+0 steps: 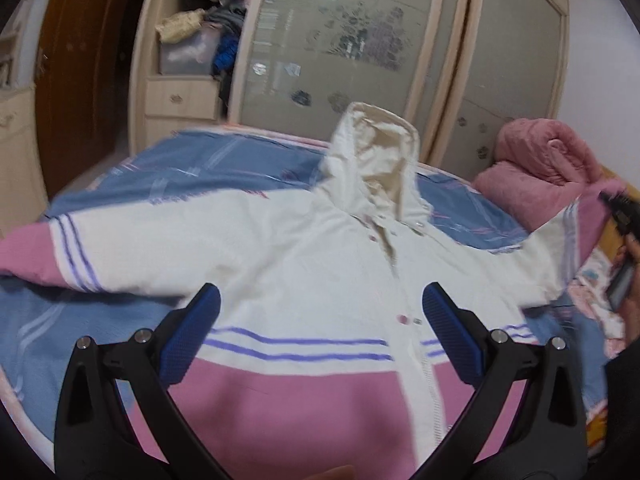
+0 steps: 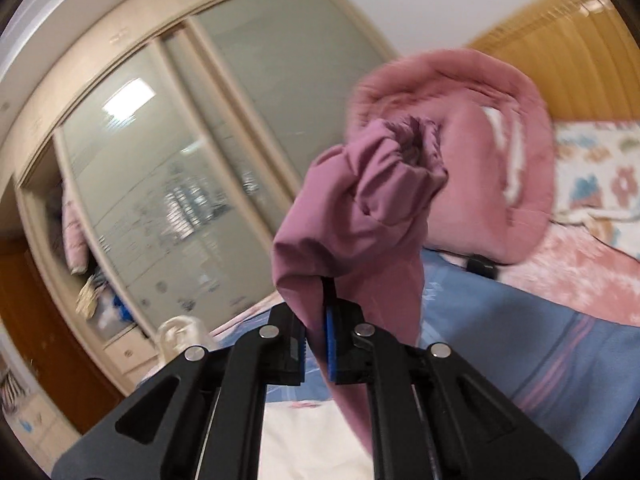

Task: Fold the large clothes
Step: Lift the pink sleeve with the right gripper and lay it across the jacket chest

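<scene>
A large hooded jacket (image 1: 304,256), cream on top with purple stripes and a pink lower part, lies front up and spread on the bed. Its hood (image 1: 376,152) points to the far side. My left gripper (image 1: 320,320) is open and empty, hovering above the jacket's chest. My right gripper (image 2: 318,344) is shut on the jacket's pink right sleeve cuff (image 2: 384,184) and holds it lifted off the bed. In the left wrist view the right gripper (image 1: 620,216) shows at the far right edge, at the raised sleeve end (image 1: 576,224).
The bed has a blue patterned sheet (image 1: 192,172). A rolled pink blanket (image 1: 544,160) lies at the bed's right, near a floral pillow (image 2: 600,168) and wooden headboard (image 2: 568,48). A wardrobe with sliding glass doors (image 1: 340,48) stands behind the bed.
</scene>
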A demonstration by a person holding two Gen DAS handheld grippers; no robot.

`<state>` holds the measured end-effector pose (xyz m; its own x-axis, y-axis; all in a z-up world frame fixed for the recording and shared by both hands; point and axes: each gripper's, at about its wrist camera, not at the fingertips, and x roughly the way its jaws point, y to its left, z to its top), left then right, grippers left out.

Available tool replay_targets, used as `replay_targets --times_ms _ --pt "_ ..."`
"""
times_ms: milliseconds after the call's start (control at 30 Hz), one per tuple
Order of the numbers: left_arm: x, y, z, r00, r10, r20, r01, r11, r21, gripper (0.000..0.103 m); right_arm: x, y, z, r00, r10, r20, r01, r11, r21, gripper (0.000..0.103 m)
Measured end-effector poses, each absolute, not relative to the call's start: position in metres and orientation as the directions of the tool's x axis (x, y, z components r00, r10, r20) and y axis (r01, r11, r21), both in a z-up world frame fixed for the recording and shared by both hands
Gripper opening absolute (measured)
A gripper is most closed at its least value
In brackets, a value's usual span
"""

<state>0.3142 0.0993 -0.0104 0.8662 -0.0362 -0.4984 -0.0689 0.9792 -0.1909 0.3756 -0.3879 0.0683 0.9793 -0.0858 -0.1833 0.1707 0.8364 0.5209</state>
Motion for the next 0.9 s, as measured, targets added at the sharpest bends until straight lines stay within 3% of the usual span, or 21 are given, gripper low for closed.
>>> replay_targets --times_ms 100,333,467,600,700,767,833,900 --pt "0.316 0.11 -0.01 0.862 -0.017 -0.506 -0.091 0.978 -0.189 0.101 0.379 -0.34 0.082 0.982 -0.063 -0.179 0.139 0.883 0.448 0.007" --pt "0.319 0.136 -0.015 0.845 -0.017 -0.535 -0.126 0.965 -0.229 0.101 0.41 -0.24 0.067 0.959 0.026 -0.283 0.064 0.95 0.305 0.007" --pt "0.317 0.15 -0.014 0.846 -0.017 -0.532 -0.141 0.956 -0.255 0.101 0.44 -0.181 0.025 0.893 0.064 -0.445 0.023 0.982 0.188 0.007" --pt "0.317 0.158 -0.014 0.845 -0.015 -0.535 -0.154 0.951 -0.27 0.101 0.461 -0.124 -0.049 0.762 -0.005 -0.648 -0.031 0.999 -0.045 0.008" --pt "0.322 0.158 -0.015 0.837 -0.011 -0.547 -0.157 0.953 -0.259 0.101 0.463 -0.096 -0.101 0.649 -0.105 -0.754 -0.091 0.973 -0.214 0.021" --pt "0.324 0.157 -0.017 0.828 -0.009 -0.56 -0.159 0.955 -0.251 0.101 0.456 -0.082 -0.118 0.627 -0.152 -0.764 -0.132 0.946 -0.296 0.033" --pt "0.326 0.156 -0.018 0.824 -0.013 -0.567 -0.154 0.957 -0.245 0.101 0.438 -0.075 -0.116 0.669 -0.168 -0.724 -0.14 0.928 -0.344 0.079" --pt "0.329 0.153 -0.021 0.816 -0.01 -0.578 -0.15 0.962 -0.228 0.101 0.416 -0.077 -0.105 0.719 -0.169 -0.674 -0.117 0.927 -0.356 0.1"
